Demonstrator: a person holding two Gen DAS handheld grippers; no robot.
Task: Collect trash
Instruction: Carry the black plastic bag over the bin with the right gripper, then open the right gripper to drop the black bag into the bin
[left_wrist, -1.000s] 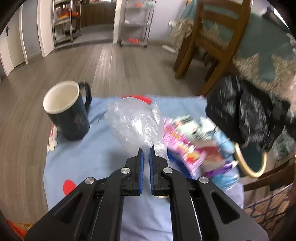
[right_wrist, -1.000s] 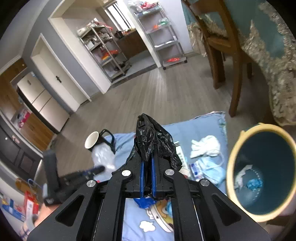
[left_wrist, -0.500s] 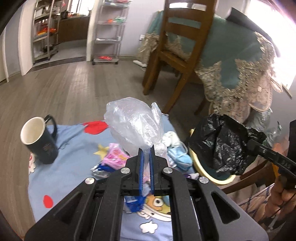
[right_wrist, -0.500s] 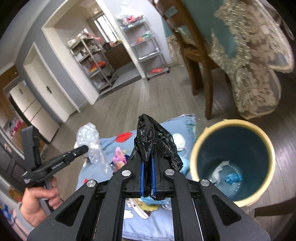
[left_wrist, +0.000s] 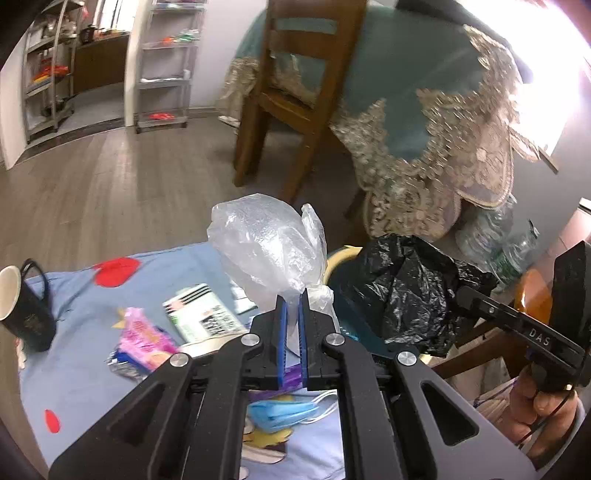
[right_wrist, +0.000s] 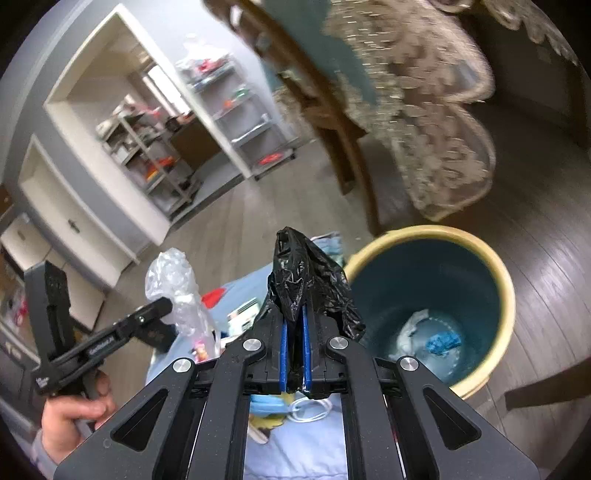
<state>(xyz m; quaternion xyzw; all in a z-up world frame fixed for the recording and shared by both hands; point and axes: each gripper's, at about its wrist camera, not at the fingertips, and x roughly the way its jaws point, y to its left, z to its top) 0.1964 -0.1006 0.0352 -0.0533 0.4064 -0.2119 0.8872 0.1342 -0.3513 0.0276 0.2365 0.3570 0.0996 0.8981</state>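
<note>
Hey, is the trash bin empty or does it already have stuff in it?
Not empty. The right wrist view looks down into the trash bin: a crumpled white piece and a blue scrap lie at the bottom; the rest looks bare.

Home dining area: wooden chair (left_wrist: 295, 92), table with lace-edged teal tablecloth (left_wrist: 436, 122), wood-plank floor (left_wrist: 110, 184), metal storage shelves (right_wrist: 243, 107), white doors (right_wrist: 74, 218).

mug (left_wrist: 27, 308) left on blanket (left_wrist: 81, 373), wrappers (left_wrist: 142, 343) mid-blanket, bin (right_wrist: 436, 314) right of blanket, chair (left_wrist: 295, 96) behind
</note>
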